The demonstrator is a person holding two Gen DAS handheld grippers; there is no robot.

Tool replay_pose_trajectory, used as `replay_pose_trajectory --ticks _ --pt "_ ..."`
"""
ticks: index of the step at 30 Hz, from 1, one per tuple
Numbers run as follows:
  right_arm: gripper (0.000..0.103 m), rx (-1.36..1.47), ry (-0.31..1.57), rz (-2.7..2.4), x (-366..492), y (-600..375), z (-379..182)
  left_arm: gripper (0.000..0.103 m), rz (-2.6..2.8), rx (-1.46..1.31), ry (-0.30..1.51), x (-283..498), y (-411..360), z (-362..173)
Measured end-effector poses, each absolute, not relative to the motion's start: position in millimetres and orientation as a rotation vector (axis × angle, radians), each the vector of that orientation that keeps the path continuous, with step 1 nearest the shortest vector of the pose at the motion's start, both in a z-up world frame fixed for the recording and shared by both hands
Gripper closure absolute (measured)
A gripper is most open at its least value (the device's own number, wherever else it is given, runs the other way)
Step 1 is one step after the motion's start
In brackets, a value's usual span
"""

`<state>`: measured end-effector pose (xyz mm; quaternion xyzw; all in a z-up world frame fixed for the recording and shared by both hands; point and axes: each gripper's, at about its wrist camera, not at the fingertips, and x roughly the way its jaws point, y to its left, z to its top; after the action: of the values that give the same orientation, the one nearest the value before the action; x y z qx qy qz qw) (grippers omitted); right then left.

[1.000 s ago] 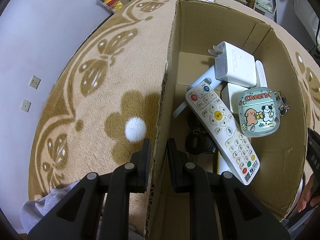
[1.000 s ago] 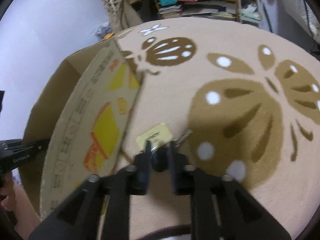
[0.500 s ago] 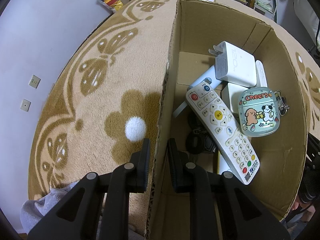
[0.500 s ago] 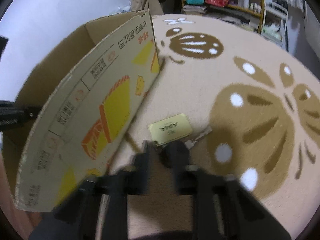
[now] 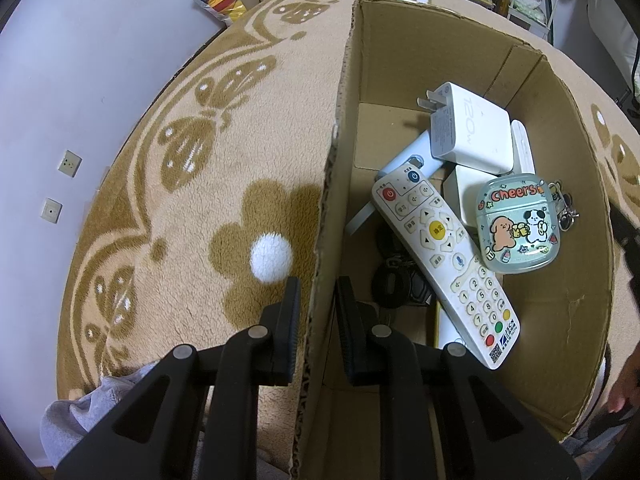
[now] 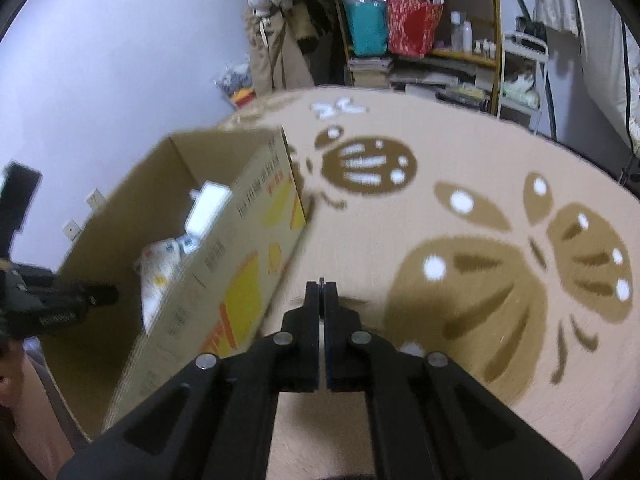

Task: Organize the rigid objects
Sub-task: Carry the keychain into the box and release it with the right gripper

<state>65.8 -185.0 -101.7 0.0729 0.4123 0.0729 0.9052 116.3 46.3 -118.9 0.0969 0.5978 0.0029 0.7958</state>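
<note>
Cardboard box (image 5: 404,52) on the rug (image 5: 224,128): its left wall is straddled by the slightly parted left gripper (image 5: 316,304), contact unclear. Remote control (image 5: 444,252) and earbud case (image 5: 516,228) lie inside, right of it. The right gripper (image 6: 321,292) is pressed nearly together on a thin, unidentifiable edge.

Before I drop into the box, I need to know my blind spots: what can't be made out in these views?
Right wrist view: whether the right gripper holds anything; its shut fingers show only a thin sliver at the tips.
Left wrist view: the black items in the cardboard box lie under the remote; what they are is unclear.
Right wrist view: the box print is motion-blurred, unreadable.
</note>
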Motion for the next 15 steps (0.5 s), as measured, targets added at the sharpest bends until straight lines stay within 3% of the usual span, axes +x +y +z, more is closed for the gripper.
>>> replay_pose_trajectory --ticks 15 --pt "0.100 0.184 0.628 0.295 74.3 -146.8 -3.0 0.085 0.007 0.212 1.284 116.5 46.4 -117.5"
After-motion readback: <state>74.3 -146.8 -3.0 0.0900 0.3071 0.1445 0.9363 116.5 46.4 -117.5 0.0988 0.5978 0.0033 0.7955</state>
